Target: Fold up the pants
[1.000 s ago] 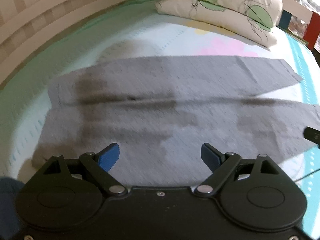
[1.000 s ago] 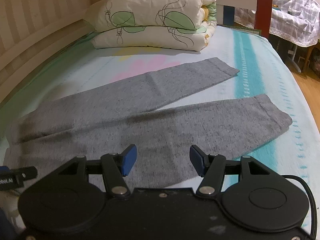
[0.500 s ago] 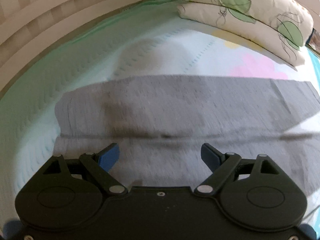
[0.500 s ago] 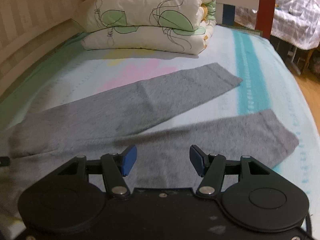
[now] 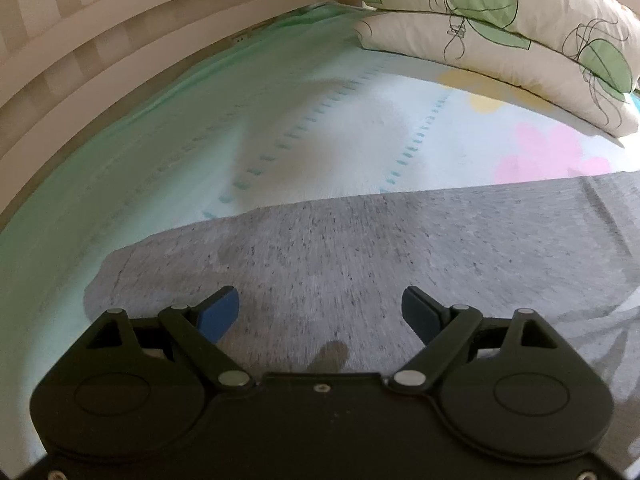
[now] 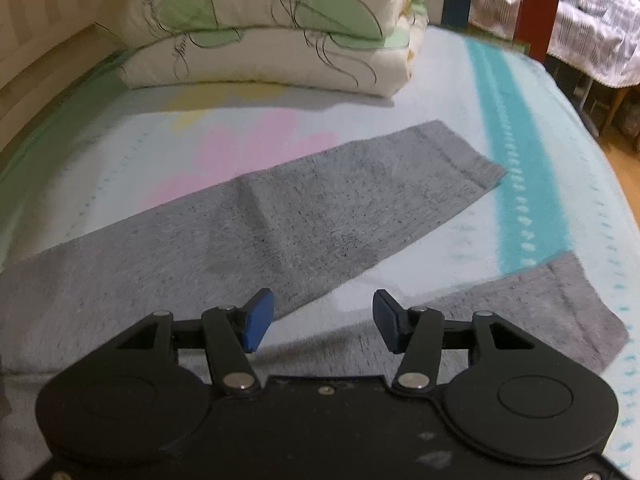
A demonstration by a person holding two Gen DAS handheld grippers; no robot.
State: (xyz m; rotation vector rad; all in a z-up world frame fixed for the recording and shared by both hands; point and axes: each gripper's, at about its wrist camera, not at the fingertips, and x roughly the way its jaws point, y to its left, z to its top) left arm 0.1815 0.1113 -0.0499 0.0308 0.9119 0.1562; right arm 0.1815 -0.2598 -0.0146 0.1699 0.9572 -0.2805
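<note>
Left hand-held gripper (image 5: 320, 310) apart; right hand-held gripper (image 6: 322, 326) closing, empty; one pants (image 6: 312, 224), two legs.

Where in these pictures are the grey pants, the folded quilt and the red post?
grey pants (image 6: 320, 220): right wrist view, middle of the far leg.
folded quilt (image 6: 280, 56): right wrist view, its front face.
red post (image 6: 538, 16): right wrist view, its upper part.

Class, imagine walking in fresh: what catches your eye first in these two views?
Grey pants lie flat across the pastel bed sheet, legs splayed apart. Behind them sits a folded leaf-print quilt. Low in each view is a black gripper with blue pads: left gripper open, right gripper closing, nothing between its pads.
</note>
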